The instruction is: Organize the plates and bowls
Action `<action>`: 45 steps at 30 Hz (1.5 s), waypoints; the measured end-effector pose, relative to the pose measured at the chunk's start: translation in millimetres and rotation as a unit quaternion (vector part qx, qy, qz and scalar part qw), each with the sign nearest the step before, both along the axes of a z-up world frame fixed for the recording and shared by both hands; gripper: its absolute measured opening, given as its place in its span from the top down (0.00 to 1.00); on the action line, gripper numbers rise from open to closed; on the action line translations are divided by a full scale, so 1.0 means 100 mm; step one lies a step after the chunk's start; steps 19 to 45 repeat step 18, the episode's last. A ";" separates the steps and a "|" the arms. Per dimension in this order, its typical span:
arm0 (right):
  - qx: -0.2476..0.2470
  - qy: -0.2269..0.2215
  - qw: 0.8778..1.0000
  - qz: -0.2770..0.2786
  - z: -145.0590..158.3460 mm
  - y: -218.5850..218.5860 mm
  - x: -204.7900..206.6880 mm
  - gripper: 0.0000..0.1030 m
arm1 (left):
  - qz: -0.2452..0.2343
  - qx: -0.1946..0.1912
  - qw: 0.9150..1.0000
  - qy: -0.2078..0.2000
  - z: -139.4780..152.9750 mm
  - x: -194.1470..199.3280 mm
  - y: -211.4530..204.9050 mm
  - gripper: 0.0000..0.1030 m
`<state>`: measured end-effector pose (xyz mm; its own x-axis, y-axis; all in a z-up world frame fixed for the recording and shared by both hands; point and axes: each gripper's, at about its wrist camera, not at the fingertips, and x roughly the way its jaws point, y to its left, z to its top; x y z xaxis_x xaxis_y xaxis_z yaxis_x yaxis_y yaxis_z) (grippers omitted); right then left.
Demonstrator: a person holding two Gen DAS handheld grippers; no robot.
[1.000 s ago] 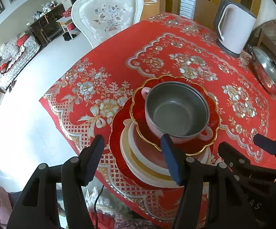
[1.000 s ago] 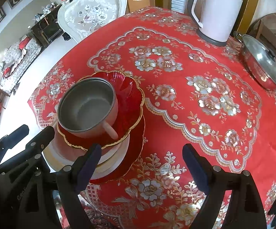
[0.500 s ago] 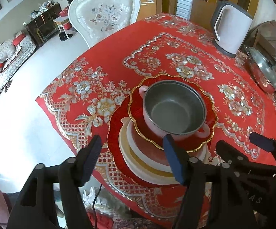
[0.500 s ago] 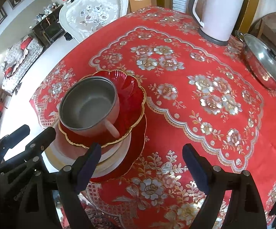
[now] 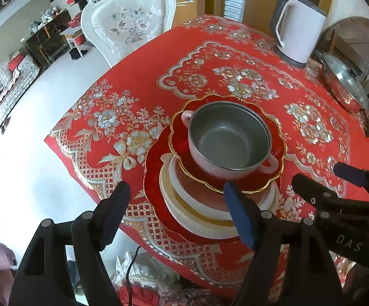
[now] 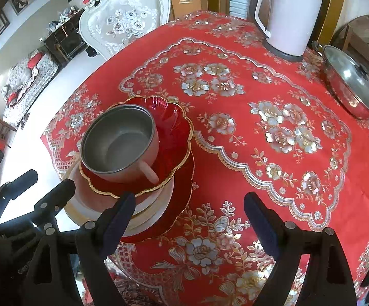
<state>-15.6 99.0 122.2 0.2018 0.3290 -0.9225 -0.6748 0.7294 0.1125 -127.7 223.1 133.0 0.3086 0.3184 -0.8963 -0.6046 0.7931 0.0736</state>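
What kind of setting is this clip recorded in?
Most likely a home dining area: a table under a red floral tablecloth, an ornate white chair, an electric kettle, and a sofa beyond.

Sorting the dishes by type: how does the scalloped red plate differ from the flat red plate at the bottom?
The scalloped red plate has a wavy gold rim and ribbed surface and sits high in the stack, holding the metal bowl. The flat red plate looks wider, with a smoother edge, lying on the tablecloth under the white bowls. Both are glossy red.
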 end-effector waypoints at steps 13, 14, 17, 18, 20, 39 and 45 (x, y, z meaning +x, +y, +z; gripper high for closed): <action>0.005 0.001 1.000 0.002 0.03 -0.01 -0.02 0.14 | -0.007 -0.010 1.000 0.006 -0.04 -0.02 0.01 0.22; 0.006 0.001 1.000 0.003 0.03 -0.01 -0.02 0.14 | -0.008 -0.009 1.000 0.006 -0.05 -0.02 0.00 0.22; 0.008 0.000 1.000 0.005 0.04 -0.01 -0.03 0.14 | -0.005 -0.002 1.000 0.008 -0.04 -0.03 -0.01 0.22; 0.010 0.000 1.000 0.004 0.04 -0.01 -0.02 0.14 | -0.003 0.005 1.000 0.008 -0.03 -0.04 -0.02 0.22; 0.010 0.000 1.000 0.004 0.04 -0.01 -0.02 0.14 | -0.003 0.005 1.000 0.008 -0.03 -0.04 -0.02 0.22; 0.010 0.000 1.000 0.004 0.04 -0.01 -0.02 0.14 | -0.003 0.005 1.000 0.008 -0.03 -0.04 -0.02 0.22; 0.010 0.000 1.000 0.004 0.04 -0.01 -0.02 0.14 | -0.003 0.005 1.000 0.008 -0.03 -0.04 -0.02 0.22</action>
